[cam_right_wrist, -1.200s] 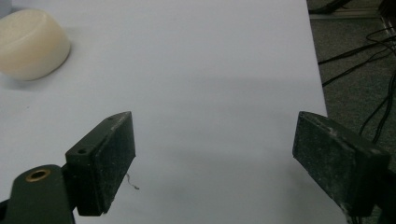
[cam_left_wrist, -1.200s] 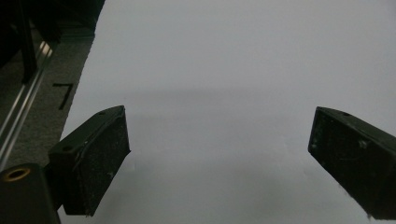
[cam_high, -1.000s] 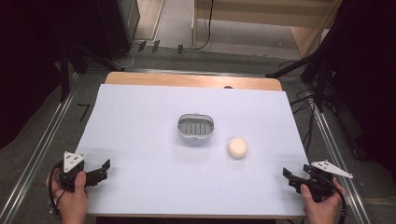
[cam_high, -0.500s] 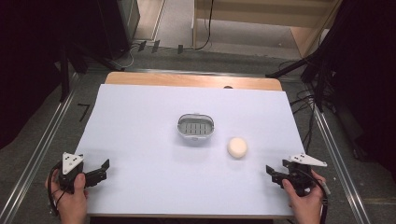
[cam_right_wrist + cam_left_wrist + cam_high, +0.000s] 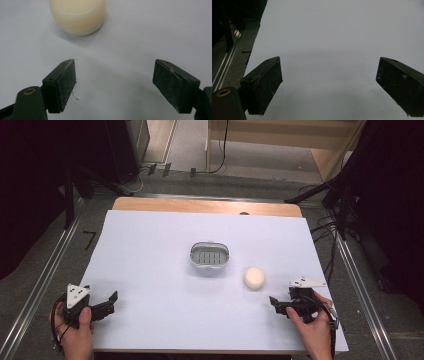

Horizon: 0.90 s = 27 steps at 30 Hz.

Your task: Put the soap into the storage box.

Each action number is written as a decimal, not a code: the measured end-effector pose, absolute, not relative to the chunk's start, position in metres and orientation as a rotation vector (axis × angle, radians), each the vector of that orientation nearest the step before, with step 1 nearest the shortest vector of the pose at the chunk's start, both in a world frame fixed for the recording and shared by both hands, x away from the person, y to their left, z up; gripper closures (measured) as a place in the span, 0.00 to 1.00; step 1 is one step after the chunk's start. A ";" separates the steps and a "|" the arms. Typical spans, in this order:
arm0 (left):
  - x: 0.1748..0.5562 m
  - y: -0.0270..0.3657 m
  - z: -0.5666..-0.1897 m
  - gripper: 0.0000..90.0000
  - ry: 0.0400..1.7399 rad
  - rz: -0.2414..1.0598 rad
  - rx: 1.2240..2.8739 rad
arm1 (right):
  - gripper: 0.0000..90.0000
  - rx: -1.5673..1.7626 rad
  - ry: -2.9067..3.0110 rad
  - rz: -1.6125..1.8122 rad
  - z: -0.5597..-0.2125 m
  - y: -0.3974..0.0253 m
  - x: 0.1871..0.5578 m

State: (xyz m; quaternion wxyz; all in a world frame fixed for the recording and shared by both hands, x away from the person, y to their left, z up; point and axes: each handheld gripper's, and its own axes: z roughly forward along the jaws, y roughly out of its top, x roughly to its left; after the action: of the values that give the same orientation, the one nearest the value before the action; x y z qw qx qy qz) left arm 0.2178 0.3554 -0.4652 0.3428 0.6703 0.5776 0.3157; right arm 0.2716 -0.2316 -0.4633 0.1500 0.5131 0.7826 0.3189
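Right gripper (image 5: 278,303): jaws wide, empty, low over the sheet just short of the soap bar (image 5: 254,278), lined up on it.
Left gripper (image 5: 107,303): jaws wide, empty, well away from the soap.
Soap bar: flat on the sheet, just beside the soap dish (image 5: 209,256), apart.
Done: nothing gripped yet.
Left: likely close, lift, set in dish.

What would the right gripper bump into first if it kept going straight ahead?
Probably the soap. It lies just beyond the right gripper, whose jaws stand open, though a bit left of their middle, so the left jaw might touch it first.
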 end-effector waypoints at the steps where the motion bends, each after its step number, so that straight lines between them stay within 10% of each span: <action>1: 0.218 0.355 -0.465 0.08 1.501 0.823 1.744 | 0.22 1.476 2.257 0.916 -0.464 -0.231 0.273; 27: 0.224 0.354 -0.466 0.09 1.550 0.789 1.785 | 0.18 1.481 2.342 0.877 -0.455 -0.180 0.305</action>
State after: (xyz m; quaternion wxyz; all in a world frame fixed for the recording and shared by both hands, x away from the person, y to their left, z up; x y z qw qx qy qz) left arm 0.2243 0.3542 -0.4664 0.3190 0.6789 0.5893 0.3002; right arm 0.3046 -0.1803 -0.4546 0.1170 0.5060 0.8003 0.2996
